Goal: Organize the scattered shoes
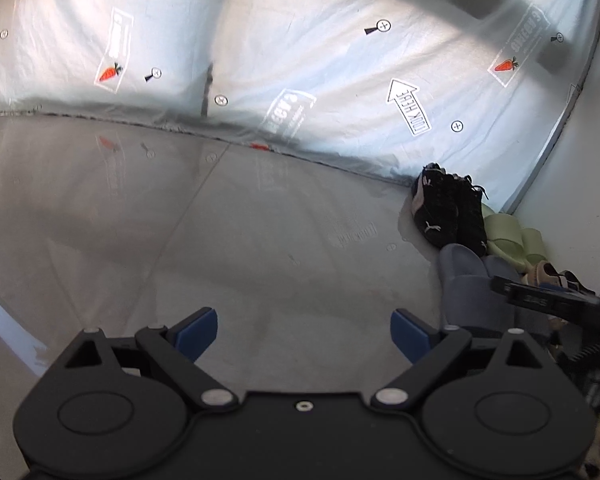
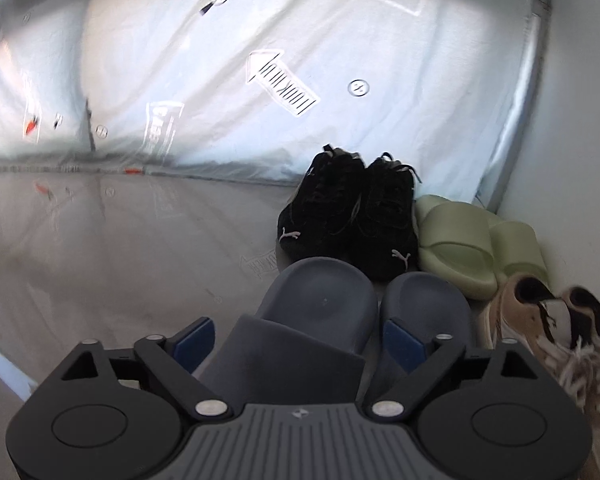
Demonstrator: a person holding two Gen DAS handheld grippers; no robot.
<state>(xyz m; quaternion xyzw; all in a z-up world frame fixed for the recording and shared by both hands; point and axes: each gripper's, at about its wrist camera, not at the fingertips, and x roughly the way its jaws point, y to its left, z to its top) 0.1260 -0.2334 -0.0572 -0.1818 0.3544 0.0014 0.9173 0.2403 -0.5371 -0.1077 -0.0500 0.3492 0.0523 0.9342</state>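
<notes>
Here the shoes number eight, four pairs gathered in the corner where the patterned sheet [image 2: 228, 92] meets the white wall [image 2: 580, 140], and the black sneakers [image 2: 352, 216] serve as the landmark. That pair, two shoes, stands side by side with heels against the sheet. Just to their right lie two pale green slides [image 2: 460, 248], touching one another and the nearer sneaker. Directly in front of the sneakers sit two blue-grey slides [image 2: 320, 304], toes pointing at them, the left one almost touching the sneaker toes. To the right of the blue-grey slides and in front of the green ones rest two beige sneakers [image 2: 532, 320], partly blurred at the frame edge. No container holds any shoe; all stand on the grey floor [image 2: 120, 260]. The right tongs [image 2: 300, 344] stand spread wide, their blue pads apart on either side of the left blue-grey slide without pressing it, gripping nothing. The left tongs [image 1: 304, 338] are likewise spread wide and empty, over bare floor well to the left of the black sneakers.
</notes>
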